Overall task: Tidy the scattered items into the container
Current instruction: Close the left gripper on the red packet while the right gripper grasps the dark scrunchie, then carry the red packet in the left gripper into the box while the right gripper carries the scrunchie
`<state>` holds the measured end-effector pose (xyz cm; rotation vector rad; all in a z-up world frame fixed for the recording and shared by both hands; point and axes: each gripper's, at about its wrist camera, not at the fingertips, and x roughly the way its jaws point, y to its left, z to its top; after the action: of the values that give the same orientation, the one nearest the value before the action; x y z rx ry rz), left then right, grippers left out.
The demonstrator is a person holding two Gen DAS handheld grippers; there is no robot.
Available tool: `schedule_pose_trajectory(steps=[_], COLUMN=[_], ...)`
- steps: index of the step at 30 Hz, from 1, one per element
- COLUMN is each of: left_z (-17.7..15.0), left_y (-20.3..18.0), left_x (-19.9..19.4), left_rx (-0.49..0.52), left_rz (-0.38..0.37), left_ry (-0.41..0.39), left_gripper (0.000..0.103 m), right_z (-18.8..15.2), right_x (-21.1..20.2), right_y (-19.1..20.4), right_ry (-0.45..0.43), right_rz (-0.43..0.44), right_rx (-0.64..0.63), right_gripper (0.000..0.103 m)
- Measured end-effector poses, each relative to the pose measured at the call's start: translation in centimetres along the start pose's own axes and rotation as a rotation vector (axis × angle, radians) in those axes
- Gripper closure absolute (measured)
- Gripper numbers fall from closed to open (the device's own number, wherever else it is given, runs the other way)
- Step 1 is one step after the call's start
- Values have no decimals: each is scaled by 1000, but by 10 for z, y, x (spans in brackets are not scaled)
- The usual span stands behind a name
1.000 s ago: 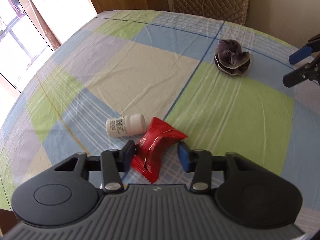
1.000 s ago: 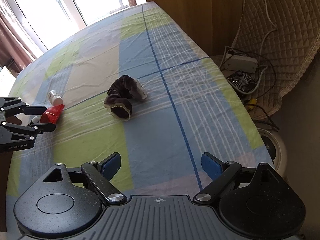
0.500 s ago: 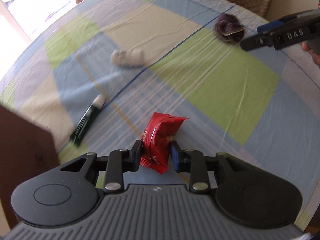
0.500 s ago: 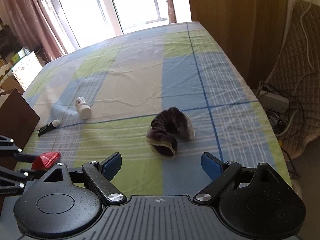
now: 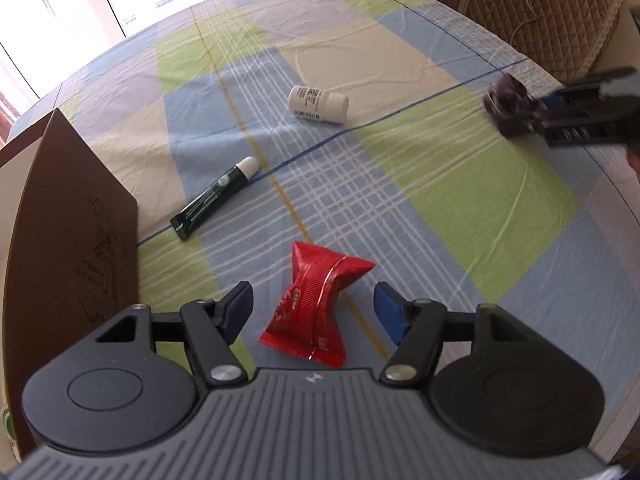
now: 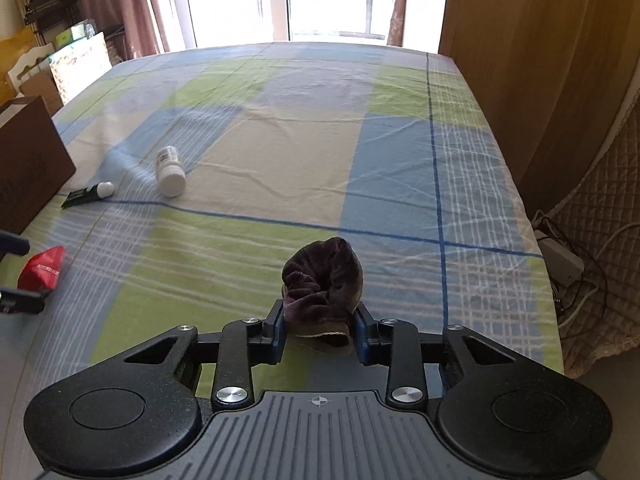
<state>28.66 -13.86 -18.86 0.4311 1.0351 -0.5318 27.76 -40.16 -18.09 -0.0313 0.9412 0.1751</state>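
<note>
On the table lie one red packet (image 5: pixel 320 300), one white bottle (image 5: pixel 318 104) and one green tube (image 5: pixel 214 199). There is also one dark sock (image 6: pixel 324 284) and one brown box (image 5: pixel 68 240).

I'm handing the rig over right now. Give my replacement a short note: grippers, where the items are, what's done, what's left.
Left gripper: open, jaws either side of the red packet, not gripping; whether the packet rests on the cloth is unclear.
Right gripper: shut on the dark sock.
White bottle lies on its side on the tablecloth; green tube lies nearer the brown box, at the table's left edge.
Done: nothing visibly in the box.
Left: sock, packet, bottle, tube into the box.
</note>
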Motion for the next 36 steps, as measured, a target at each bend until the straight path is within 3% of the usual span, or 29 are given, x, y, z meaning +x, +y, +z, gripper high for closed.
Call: schedule_pose_trajectory(steps=[2, 3, 5, 11, 23, 27, 36], left_z=[0, -1, -6, -23, -90, -114, -144], left_y=[0, -1, -2, -5, -10, -7, 23], left_x=[2, 4, 5, -13, -110, -140, -207], left_rx=[0, 3, -1, -67, -349, -402, -478], left_rz=[-7, -10, -17, -42, -28, -27, 61], left_ry=[2, 11, 20, -3, -60, -77, -210], left_gripper=[46, 61, 75, 77, 77, 77, 77], right_z=[-8, -10, -13, -25, -51, -60, -79], right_x=[-7, -11, -20, -45, -80, -91, -109], right_y=[5, 9, 17, 42, 94, 115, 170], right_ry=[13, 18, 17, 19, 55, 63, 95], right_rz=[11, 17, 38, 104, 177, 202, 283], right_rx=[-1, -3, 0, 9, -11, -17, -39], right_gripper=[68, 68, 68, 68, 68, 68, 68])
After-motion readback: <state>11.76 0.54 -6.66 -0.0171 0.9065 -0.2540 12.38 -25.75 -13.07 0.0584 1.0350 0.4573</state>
